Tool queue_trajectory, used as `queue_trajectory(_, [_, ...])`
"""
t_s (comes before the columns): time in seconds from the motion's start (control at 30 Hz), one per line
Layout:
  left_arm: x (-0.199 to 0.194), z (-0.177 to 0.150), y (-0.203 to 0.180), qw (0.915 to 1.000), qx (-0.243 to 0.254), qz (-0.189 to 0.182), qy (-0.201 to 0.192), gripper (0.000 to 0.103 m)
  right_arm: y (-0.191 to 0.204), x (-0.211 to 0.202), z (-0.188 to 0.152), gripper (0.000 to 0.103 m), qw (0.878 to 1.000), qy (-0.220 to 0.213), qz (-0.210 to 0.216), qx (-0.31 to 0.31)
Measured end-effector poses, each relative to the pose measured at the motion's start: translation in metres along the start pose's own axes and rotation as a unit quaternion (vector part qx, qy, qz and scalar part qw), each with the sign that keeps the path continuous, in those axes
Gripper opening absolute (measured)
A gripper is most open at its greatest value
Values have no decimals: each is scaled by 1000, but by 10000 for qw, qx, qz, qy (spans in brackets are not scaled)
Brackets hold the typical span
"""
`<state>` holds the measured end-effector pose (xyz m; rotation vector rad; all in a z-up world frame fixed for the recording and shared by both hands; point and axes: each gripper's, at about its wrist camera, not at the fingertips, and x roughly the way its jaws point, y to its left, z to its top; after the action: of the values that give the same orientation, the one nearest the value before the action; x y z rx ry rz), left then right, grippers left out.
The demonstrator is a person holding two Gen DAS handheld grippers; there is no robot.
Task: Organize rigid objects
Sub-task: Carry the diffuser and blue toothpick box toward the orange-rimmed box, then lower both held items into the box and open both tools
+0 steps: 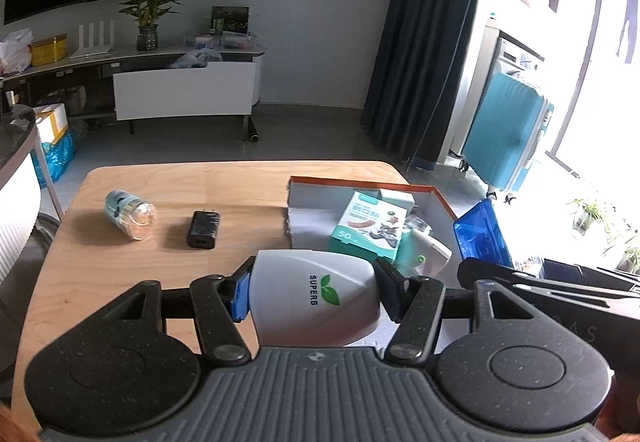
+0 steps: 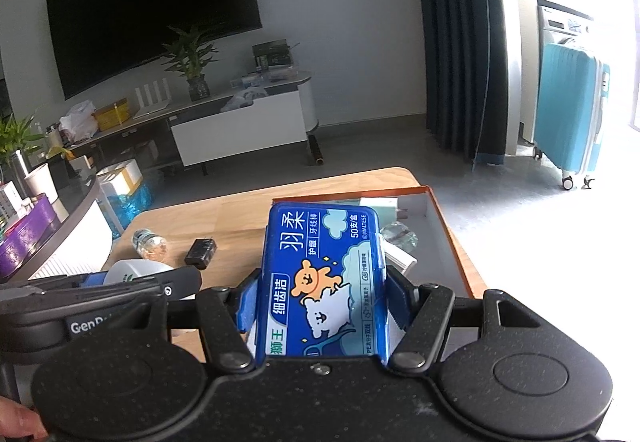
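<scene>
A dark television [image 2: 152,2] hangs above a potted plant [image 1: 147,14]; a teal suitcase [image 1: 508,134] stands near the curtain [image 1: 420,42].

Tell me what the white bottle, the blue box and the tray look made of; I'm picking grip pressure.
White bottle: probably smooth plastic with a soft sheen and printed logo. Blue box: glossy hard plastic by its rounded, moulded rim and glare. Tray: likely cardboard, with thin straight walls, orange outside and matte grey inside.

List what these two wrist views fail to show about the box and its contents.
- Orange-edged box: near right corner hidden by the blue floss case in the left wrist view.
- Green-and-white carton: small print too small to read.
- Box floor in the right wrist view: mostly covered by the blue floss case.
</scene>
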<state>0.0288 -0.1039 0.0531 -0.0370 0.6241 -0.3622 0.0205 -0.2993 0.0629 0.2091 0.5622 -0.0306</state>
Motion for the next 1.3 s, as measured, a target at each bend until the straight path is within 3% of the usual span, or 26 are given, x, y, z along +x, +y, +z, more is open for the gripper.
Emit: queue_trajectory(1.3, [28, 0, -40, 9985, 334, -364, 230, 61, -39, 5, 5, 75, 9987, -47, -442, 255])
